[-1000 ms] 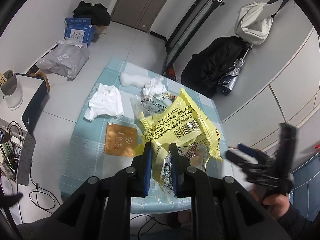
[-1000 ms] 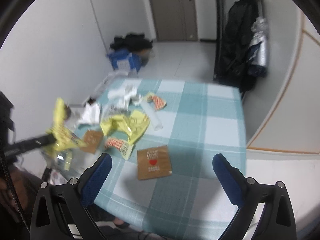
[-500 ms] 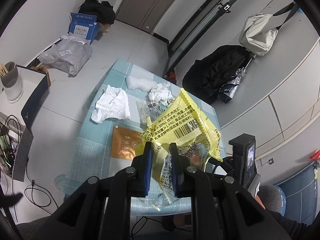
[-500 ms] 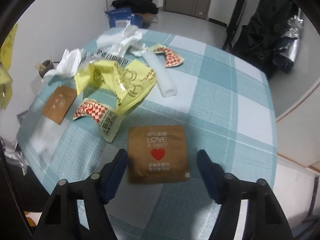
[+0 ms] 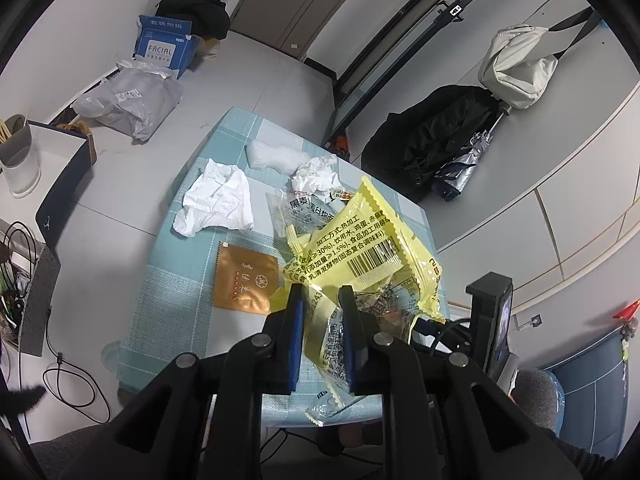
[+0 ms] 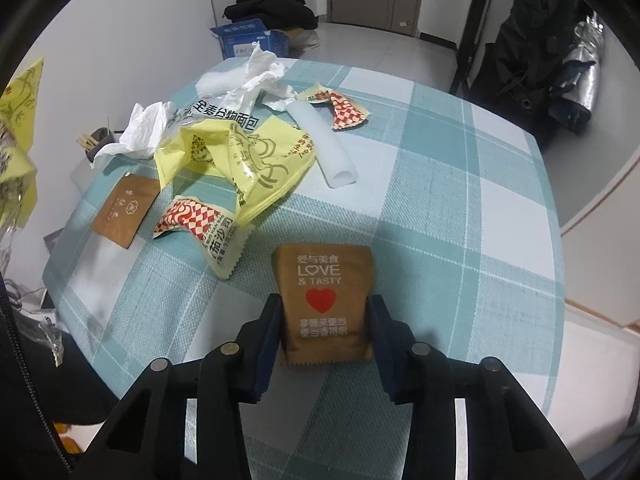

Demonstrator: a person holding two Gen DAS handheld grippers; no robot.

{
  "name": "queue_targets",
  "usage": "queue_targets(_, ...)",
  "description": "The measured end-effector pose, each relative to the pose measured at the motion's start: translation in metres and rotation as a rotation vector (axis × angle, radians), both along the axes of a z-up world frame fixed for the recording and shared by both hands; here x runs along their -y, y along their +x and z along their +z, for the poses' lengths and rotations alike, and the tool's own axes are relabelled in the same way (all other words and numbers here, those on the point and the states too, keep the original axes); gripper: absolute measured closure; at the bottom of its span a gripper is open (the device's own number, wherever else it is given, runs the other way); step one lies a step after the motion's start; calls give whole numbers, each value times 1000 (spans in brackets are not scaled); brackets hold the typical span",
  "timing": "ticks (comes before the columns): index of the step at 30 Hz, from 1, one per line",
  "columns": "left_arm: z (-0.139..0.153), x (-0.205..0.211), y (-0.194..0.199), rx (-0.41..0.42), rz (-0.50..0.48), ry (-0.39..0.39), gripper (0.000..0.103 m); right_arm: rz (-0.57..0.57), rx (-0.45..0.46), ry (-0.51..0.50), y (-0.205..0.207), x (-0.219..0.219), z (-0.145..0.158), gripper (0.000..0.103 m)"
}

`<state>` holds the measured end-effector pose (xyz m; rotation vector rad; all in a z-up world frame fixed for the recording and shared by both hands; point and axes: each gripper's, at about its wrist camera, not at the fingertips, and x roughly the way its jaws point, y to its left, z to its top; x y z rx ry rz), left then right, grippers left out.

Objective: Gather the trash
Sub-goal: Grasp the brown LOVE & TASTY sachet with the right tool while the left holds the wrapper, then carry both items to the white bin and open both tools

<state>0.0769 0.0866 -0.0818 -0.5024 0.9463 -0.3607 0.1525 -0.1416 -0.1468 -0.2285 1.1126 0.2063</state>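
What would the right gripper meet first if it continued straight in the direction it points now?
Probably the teal checked tablecloth. The right gripper, its jaws closing, already has the brown paper sachet with a red heart between them, bowed upward; depth is uncertain.

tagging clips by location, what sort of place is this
Probably a room in a home or small flat, used casually. A small table with a checked cloth holds snack wrappers, a dark coat and pale bag hang on the wall, and a facial tissue box sits on the floor.
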Motion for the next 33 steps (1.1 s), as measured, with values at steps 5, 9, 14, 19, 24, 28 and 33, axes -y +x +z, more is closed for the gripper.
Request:
queue_targets(5, -1, 2, -3, 1, 0, 9, 91, 7, -8, 14, -7, 0, 1, 65)
queue_targets(9, 1, 7, -6, 12, -31, 16, 91, -4, -4, 52, -13, 4, 8, 65)
queue_targets(14, 10, 9, -10, 43, -25, 36, 90, -14, 27, 89, -20, 7, 28, 65)
queue_targets(19, 29, 18, -16, 86, -19, 51, 91, -48, 91, 180, -34, 23, 69, 65)
queue_targets(24, 60, 44, -20, 132, -60, 60, 91, -47, 212, 223, -55, 41, 129, 65)
queue_targets(28, 105, 82, -28, 209, -141, 66, 91, -44, 322, 253, -79, 63, 190, 65)
queue_targets(33, 148, 138, -37, 265, -264, 59, 90, -121, 476, 309, -118, 122, 260, 65)
